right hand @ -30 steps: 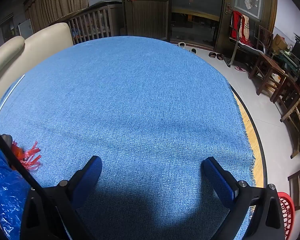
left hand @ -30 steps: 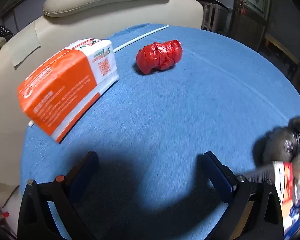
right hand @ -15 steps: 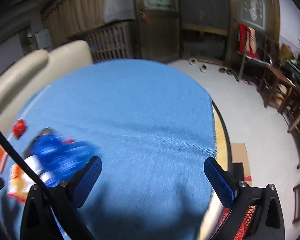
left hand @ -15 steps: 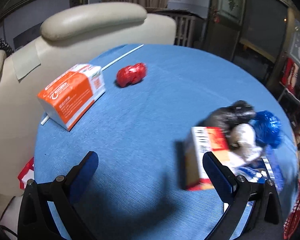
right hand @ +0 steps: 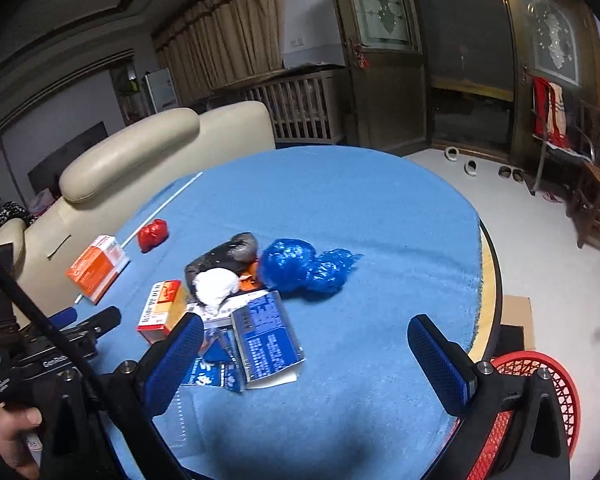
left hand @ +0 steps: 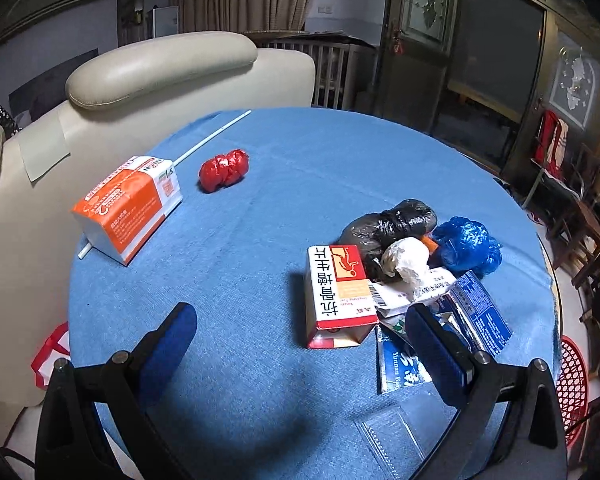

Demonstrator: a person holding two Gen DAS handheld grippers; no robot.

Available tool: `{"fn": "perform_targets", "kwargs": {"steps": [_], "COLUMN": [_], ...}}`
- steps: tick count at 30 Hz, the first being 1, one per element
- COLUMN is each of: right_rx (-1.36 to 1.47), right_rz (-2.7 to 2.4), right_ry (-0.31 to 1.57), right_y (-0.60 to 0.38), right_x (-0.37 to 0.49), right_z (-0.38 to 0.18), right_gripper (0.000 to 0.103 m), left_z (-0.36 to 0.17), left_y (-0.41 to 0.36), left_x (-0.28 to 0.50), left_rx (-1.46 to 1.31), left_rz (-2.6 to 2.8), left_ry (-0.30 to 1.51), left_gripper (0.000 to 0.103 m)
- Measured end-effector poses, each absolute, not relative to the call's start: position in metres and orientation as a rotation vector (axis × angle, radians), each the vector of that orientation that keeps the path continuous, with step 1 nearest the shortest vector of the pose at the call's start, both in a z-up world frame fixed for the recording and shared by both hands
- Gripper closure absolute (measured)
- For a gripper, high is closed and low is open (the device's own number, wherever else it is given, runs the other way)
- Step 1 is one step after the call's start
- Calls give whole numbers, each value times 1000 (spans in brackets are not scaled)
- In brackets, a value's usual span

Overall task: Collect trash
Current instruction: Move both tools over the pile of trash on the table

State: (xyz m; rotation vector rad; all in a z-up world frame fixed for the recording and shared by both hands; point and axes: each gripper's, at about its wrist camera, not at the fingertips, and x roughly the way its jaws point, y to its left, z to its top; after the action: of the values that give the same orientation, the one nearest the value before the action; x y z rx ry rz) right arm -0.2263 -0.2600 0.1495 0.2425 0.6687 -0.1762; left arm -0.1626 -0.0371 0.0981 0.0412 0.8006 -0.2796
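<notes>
A: What's behind the round blue table (right hand: 399,216)?
B: A cream sofa (left hand: 160,68), tan curtains (right hand: 228,32), dark wooden doors (right hand: 383,60)
A: And the floor?
B: Pale grey floor (right hand: 539,240), wooden chairs (right hand: 595,192) standing right

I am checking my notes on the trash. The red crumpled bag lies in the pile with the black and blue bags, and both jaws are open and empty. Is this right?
Not quite. The red crumpled bag lies apart from the pile, beside the orange box, as the left wrist view shows. The black bag and blue bag are in the pile. Both jaws are open and empty.
</notes>
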Motion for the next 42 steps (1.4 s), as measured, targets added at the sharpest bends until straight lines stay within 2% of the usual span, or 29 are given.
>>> {"fn": "perform_targets", "kwargs": {"steps": [42], "right_rx": [225], "right_rz": [-229], "right_ry": [666], "right_y": [-253], "right_x": [-248], "right_z": [157], "right_gripper": [0], "left_z": [110], "left_y": [-43], "left_x": [-177], "left_rx": [32], "left_rz": [-325], "left_ry": [781], "left_gripper": [0]}}
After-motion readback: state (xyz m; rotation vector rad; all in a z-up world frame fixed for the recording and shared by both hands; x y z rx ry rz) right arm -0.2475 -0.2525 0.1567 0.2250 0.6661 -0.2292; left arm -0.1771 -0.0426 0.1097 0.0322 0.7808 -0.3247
